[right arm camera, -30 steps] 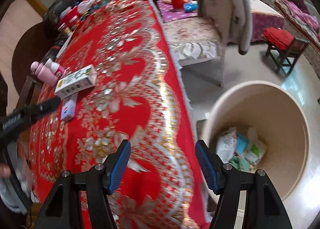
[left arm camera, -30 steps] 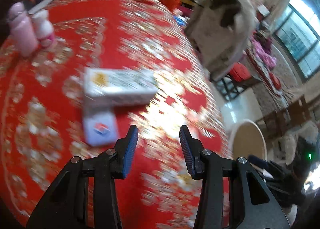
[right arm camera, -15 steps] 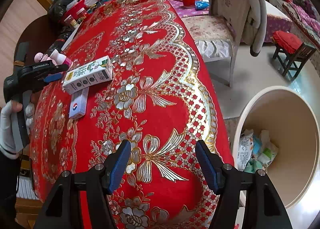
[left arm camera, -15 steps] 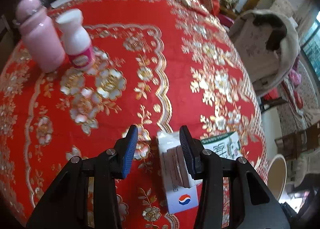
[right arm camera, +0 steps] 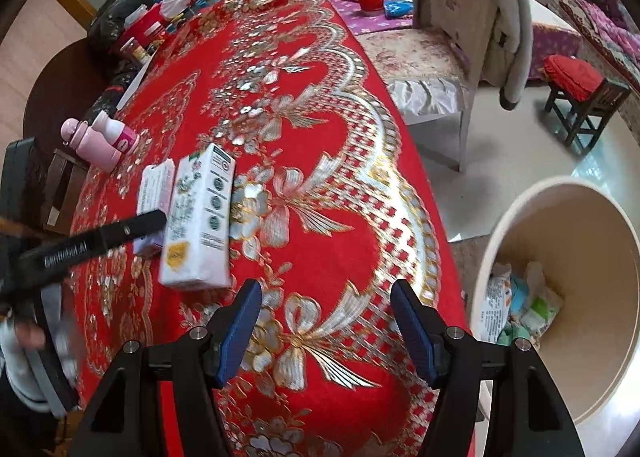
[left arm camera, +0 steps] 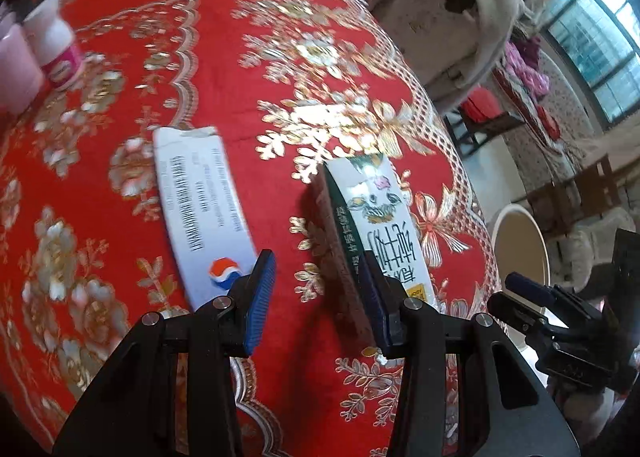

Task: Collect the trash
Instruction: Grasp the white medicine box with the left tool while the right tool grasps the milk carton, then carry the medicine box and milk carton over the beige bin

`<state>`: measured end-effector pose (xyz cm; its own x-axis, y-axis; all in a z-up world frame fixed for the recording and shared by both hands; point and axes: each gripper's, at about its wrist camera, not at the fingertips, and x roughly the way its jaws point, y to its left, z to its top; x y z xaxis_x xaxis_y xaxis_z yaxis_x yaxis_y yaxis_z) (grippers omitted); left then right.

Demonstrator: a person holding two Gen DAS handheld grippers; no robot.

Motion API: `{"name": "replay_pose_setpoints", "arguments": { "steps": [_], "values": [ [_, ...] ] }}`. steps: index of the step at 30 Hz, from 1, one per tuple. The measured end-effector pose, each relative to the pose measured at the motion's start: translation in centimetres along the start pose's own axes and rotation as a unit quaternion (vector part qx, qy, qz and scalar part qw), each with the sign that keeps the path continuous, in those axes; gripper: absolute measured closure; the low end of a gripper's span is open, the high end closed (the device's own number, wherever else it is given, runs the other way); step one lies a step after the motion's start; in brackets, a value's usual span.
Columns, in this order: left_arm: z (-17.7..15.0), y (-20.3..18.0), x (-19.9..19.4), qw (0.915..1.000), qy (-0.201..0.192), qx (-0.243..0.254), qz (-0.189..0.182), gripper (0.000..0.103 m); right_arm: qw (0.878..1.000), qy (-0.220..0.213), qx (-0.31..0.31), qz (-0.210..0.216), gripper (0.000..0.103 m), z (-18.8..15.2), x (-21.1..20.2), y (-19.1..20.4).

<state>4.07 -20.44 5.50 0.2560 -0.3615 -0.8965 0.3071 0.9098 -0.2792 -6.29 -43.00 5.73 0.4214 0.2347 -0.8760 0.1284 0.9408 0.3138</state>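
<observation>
A white and green carton (left arm camera: 376, 213) lies on the red tablecloth (left arm camera: 248, 57); it also shows in the right wrist view (right arm camera: 200, 217). A flat white box with a red-blue logo (left arm camera: 200, 209) lies beside it, and shows in the right wrist view (right arm camera: 154, 193). My left gripper (left arm camera: 316, 293) is open, low over the cloth between the two boxes, its right finger against the carton's near end. My right gripper (right arm camera: 326, 327) is open and empty over the table's near edge. A cream trash bin (right arm camera: 568, 297) with wrappers stands on the floor to the right.
A pink bottle (right arm camera: 86, 143) and a white bottle (right arm camera: 116, 131) stand at the table's left. Bags and jars (right arm camera: 152, 25) crowd the far end. A chair with a draped coat (right arm camera: 472, 29) and a red stool (right arm camera: 580, 97) stand beyond the table.
The left gripper has swung and dropped toward the two boxes, its fingers now straddling the gap between them. The right gripper has shifted slightly over the table edge.
</observation>
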Motion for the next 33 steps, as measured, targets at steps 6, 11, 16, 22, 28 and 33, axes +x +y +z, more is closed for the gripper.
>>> {"name": "replay_pose_setpoints", "arguments": {
  "steps": [6, 11, 16, 22, 28, 33],
  "values": [
    [0.9, 3.5, -2.1, 0.9978, -0.031, -0.055, 0.022, 0.062, 0.999, -0.001, -0.027, 0.022, 0.034, 1.6, 1.1, 3.0],
    [1.2, 6.2, -1.7, 0.9952, -0.027, -0.087, 0.035, 0.061, 0.997, 0.007, -0.061, 0.036, 0.03, 3.3, 3.5, 7.2],
    [1.7, 7.2, -0.6, 0.9935, -0.024, -0.109, 0.021, 0.052, 0.996, 0.021, -0.092, 0.008, 0.03, 4.6, 6.5, 10.4],
    [2.2, 6.6, 1.6, 0.9931, -0.013, -0.115, 0.021, 0.052, 0.996, 0.023, -0.084, -0.009, 0.048, 4.5, 7.1, 9.4],
    [2.2, 5.4, 2.4, 0.9944, -0.018, -0.091, 0.049, 0.049, 0.998, 0.018, -0.067, -0.011, 0.048, 3.8, 5.8, 7.3],
    [1.5, 5.2, 2.0, 0.9951, -0.011, -0.089, 0.042, 0.058, 0.998, 0.008, -0.064, -0.002, 0.048, 2.8, 4.6, 6.9]
  ]
}}
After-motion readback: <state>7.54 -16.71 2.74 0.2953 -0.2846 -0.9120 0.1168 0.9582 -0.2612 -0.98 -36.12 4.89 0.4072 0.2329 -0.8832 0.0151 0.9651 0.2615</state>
